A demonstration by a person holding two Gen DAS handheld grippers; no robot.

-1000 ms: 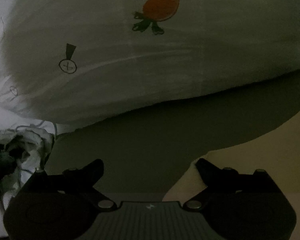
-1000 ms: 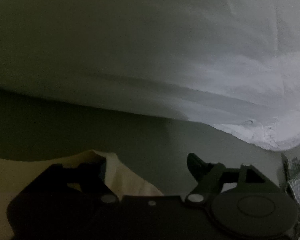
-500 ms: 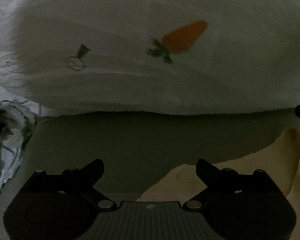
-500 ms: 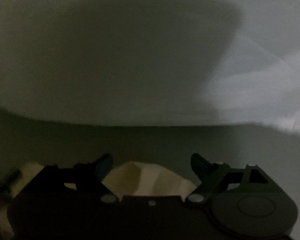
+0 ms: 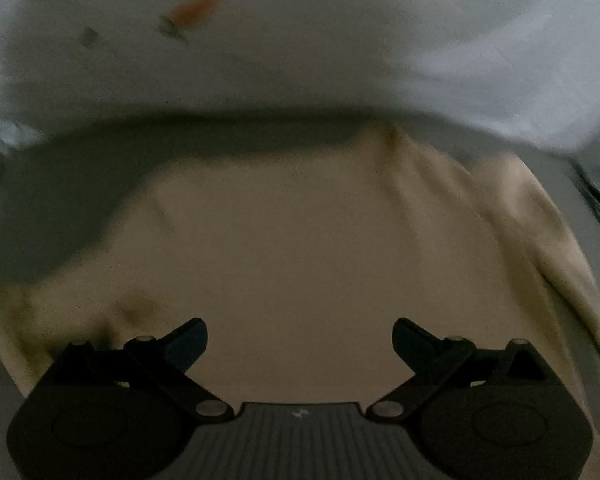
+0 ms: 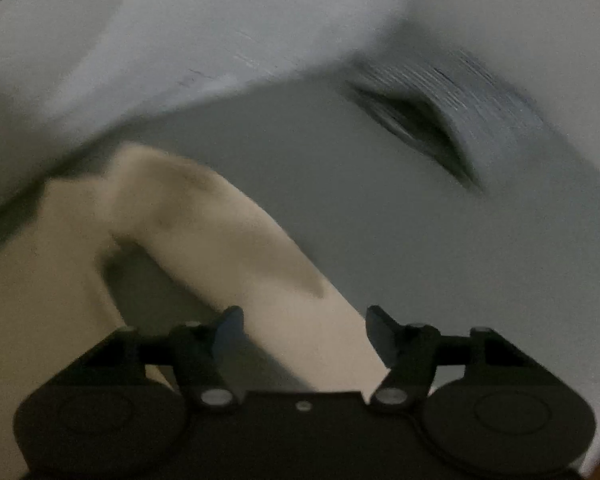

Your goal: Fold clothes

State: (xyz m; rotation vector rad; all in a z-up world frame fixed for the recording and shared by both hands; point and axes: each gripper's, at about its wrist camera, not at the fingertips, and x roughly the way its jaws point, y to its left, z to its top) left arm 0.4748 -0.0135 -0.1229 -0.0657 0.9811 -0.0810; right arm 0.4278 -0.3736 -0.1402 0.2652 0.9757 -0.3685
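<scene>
Dimly lit, both views blurred.
Garment: cream garment [image 5: 300, 248] lay spread on the pale bedding [image 5: 480, 40], below the carrot print [image 5: 194, 8].
Left gripper [image 5: 300, 336]: hung over the flat body of the cloth, jaws spread wide, nothing pinched.
Right gripper [image 6: 304, 328]: jaws closing, cream sleeve [image 6: 228, 240] passing between them, pads not yet pressing by the look of it.
Sleeve axis: ran from between the right jaws up and leftward to a bend near the bedding's edge.
Nearer hand: right, judged; sleeve likely folded inward over the body next.
Risk: thin cloth could slip a shallow bite.
</scene>
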